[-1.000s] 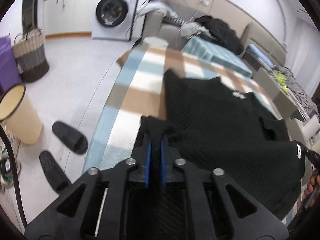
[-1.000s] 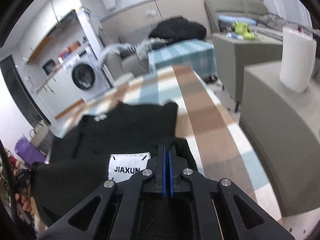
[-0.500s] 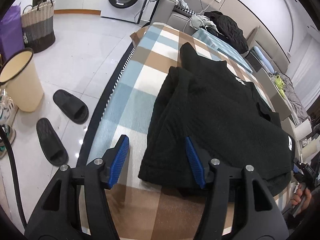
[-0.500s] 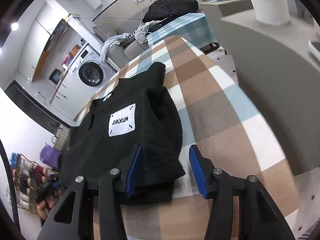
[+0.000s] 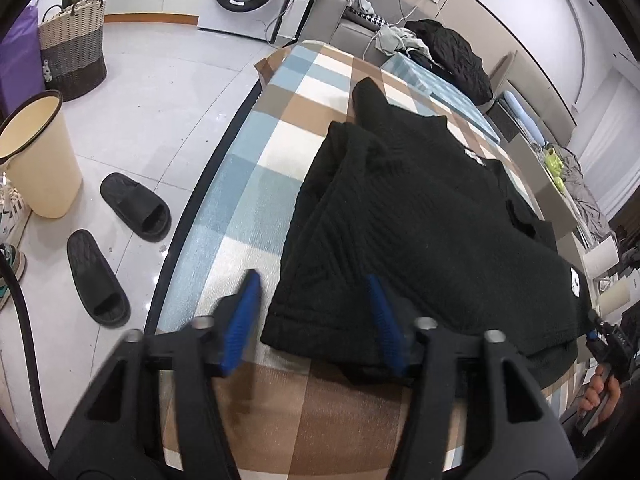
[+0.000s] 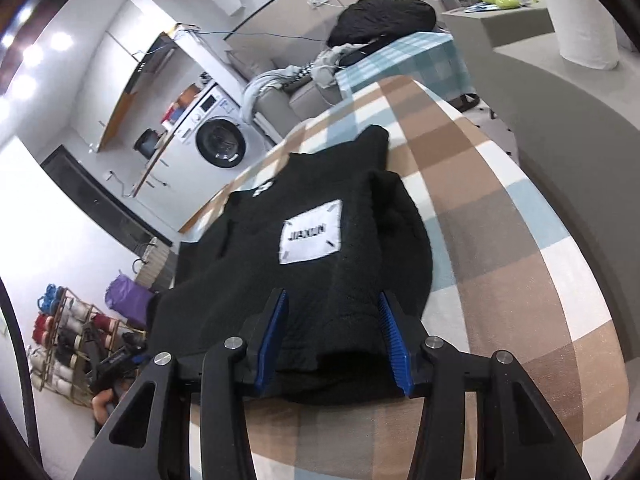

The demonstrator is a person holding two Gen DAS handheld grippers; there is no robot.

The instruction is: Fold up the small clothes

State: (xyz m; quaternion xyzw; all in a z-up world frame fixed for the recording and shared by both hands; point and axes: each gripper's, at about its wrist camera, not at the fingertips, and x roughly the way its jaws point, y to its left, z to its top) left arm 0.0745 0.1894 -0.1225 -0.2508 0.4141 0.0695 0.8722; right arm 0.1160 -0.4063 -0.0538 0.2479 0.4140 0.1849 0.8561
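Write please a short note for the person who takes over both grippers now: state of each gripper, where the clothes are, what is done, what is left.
Left gripper: jaws apart and closing, astride the near left corner of the black sweater, not pressing it.
Right gripper: jaws apart and closing, astride the near right edge of the sweater, pads clear of it.
The sweater lies on the checked cloth, folded over once, white label on top.
Done: first fold laid down and let go.
Left: probably grip the near edge again, fold once more, smooth it.
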